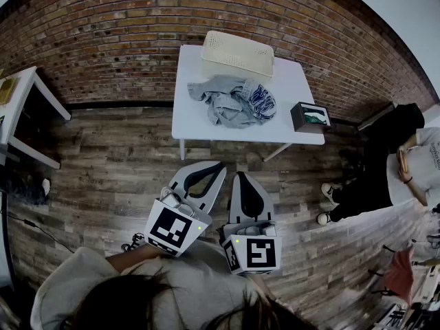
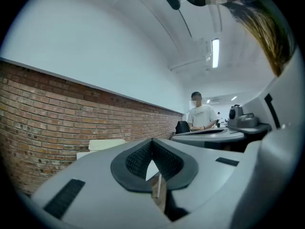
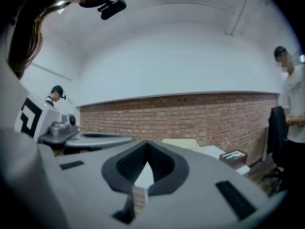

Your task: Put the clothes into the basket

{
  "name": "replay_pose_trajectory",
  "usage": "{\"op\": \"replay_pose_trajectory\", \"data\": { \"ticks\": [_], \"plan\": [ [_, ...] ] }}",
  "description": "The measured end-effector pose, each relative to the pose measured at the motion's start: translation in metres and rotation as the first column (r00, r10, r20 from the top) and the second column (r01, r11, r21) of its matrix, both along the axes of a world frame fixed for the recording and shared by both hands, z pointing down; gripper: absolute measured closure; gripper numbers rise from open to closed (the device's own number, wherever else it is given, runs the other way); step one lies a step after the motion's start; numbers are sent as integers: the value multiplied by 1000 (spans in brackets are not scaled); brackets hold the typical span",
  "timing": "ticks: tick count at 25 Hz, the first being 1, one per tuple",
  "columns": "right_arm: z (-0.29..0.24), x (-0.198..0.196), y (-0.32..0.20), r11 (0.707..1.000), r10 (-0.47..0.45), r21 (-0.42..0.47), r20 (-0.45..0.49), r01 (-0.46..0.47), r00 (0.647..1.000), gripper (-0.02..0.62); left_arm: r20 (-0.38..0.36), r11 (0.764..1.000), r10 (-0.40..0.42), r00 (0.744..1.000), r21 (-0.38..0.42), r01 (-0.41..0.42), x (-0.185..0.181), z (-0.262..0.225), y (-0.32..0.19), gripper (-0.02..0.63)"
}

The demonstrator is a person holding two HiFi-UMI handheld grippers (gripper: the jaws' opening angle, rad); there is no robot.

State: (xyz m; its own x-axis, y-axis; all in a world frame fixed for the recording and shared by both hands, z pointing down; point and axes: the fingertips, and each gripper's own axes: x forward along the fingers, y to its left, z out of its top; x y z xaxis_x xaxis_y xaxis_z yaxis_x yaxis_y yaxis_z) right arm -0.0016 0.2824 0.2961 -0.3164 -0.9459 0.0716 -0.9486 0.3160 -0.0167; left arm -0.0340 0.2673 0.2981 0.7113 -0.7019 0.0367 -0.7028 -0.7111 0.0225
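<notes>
Clothes (image 1: 234, 100) lay heaped on the table (image 1: 297, 81), against the basket (image 1: 237, 53). Left gripper (image 1: 217, 166) and right gripper (image 1: 242, 177) were both closed, empty, well short. Best approach, I judged: open the jaws before reaching.

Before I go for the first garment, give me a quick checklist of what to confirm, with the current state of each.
1. Left tool empty: ok, jaws together, nothing between them.
2. Right tool empty: ok, same.
3. Jaws ready to grasp: not ok, both shut.
4. Tools at the clothes: not ok, the pile lies on the table and both tools are over the floor, short of it.
5. Basket opening up: cannot tell; it sits behind the clothes at the table's far edge.
6. Bystander clear: ok, standing off the table's right side.
</notes>
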Motion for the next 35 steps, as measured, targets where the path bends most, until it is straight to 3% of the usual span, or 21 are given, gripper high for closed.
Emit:
{"op": "replay_pose_trajectory", "data": {
  "ticks": [12, 23, 35],
  "plan": [
    [2, -3, 1, 1000, 7, -12, 0, -7, 1000, 591, -19, 1000, 1, 1000, -15, -1, -4, 3, 0, 598],
    [8, 5, 3, 997, 79, -27, 6, -79, 997, 589, -38, 1000, 14, 999, -12, -15, -13, 4, -5, 598],
    [14, -29, -1, 998, 60, -18, 6, -60, 998, 589, -31, 1000, 22, 999, -13, -23, -37, 9, -8, 598]
  ]
}}
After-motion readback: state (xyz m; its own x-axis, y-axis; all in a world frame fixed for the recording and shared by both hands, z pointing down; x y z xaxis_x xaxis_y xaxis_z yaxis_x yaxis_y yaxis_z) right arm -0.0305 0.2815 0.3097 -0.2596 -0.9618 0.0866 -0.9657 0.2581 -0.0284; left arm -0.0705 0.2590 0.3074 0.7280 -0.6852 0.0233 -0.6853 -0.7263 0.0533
